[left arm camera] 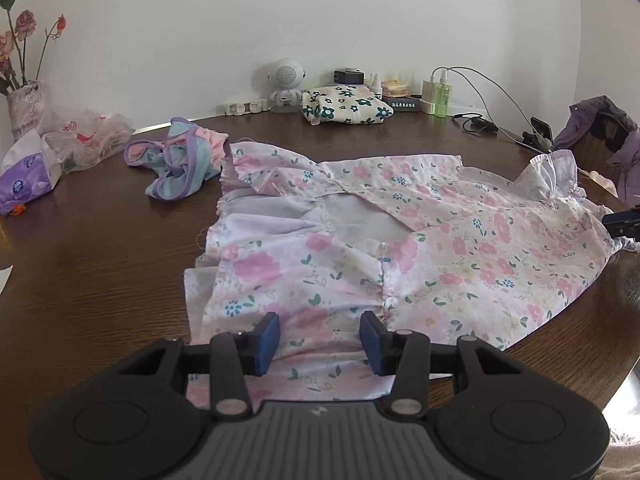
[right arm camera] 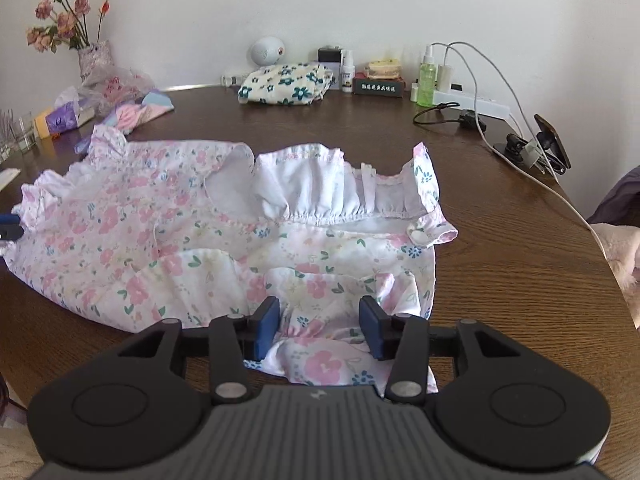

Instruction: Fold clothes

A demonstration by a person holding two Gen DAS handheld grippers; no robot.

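Left wrist view showed the dress [left arm camera: 400,240] spread flat on the surface [left arm camera: 100,260], its long axis running left to right, ruffled collar to the right. Both the left claw [left arm camera: 319,336] and right claw [right arm camera: 319,326] were released over its near edge. A folded garment [left arm camera: 344,105] lay behind.

A white dress [right arm camera: 224,224] with pink flowers lies on a dark brown table [right arm camera: 520,264], near a cream cloth [right arm camera: 286,82] with teal flowers.
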